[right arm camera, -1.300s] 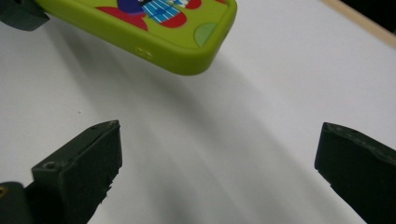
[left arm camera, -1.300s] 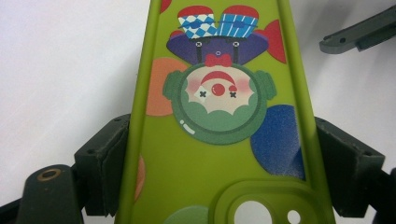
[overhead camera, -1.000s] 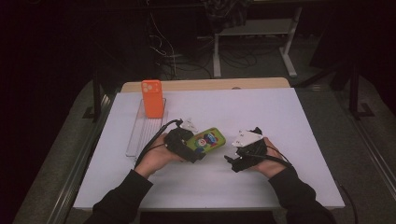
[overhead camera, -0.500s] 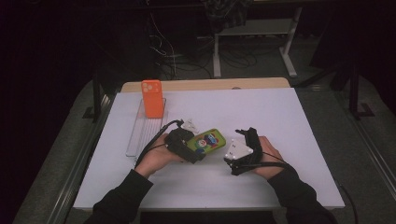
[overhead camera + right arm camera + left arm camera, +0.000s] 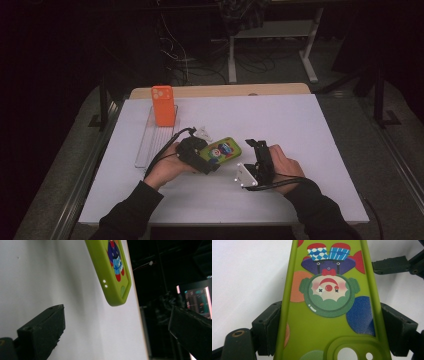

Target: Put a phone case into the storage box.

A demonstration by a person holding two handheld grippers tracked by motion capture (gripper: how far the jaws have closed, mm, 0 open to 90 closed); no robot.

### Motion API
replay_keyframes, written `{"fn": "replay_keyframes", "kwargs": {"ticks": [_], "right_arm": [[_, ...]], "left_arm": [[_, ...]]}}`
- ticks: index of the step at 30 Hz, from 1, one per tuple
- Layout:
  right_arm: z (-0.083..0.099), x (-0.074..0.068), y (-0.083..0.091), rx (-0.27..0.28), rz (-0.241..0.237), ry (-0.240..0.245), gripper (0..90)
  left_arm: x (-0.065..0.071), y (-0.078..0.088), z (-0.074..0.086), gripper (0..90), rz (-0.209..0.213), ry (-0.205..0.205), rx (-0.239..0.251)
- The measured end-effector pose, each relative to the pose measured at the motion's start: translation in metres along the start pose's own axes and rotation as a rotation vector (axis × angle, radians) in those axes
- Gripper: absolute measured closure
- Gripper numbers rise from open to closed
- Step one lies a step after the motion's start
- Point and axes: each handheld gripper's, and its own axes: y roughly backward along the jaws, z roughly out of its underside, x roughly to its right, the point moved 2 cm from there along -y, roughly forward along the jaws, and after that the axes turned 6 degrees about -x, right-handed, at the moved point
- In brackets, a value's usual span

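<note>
High view: right gripper (image 5: 253, 146) has rolled upright and edged toward the green phone case (image 5: 223, 150), jaws apart, while left gripper (image 5: 212, 167) stays clamped on it.

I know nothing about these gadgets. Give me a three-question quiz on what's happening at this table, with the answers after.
1. True or false: the left gripper is clamped on the green phone case.
2. Which colour is the phone case standing at the far end of the clear tray? A) blue B) orange C) black
3. Fill in: the right gripper has its jaws ____, with nothing between them.

Key
1. True: in the left gripper view its pads press on both long edges of the case.
2. B.
3. Open: in the right gripper view the jaws stand wide apart, and the green case lies ahead of them, ungripped.
</note>
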Motion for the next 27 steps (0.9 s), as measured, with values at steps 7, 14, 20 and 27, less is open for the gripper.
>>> {"fn": "replay_keyframes", "kwargs": {"ticks": [7,14,20,27], "right_arm": [[-0.01,-0.007,0.001,0.026,0.067,0.043,0.6],[-0.018,-0.009,0.001,0.06,0.12,0.112,12.7],[-0.021,-0.011,0.003,0.066,0.142,0.119,26.4],[-0.024,-0.015,0.004,0.065,0.153,0.17,43.3]], "left_arm": [[0.002,0.0,-0.001,16.0,0.006,0.008,0.013],[0.005,0.0,-0.003,16.0,0.008,-0.019,0.004],[0.011,-0.002,-0.006,16.0,0.013,-0.035,0.004],[0.014,-0.003,-0.007,16.0,0.022,-0.032,0.012]]}}
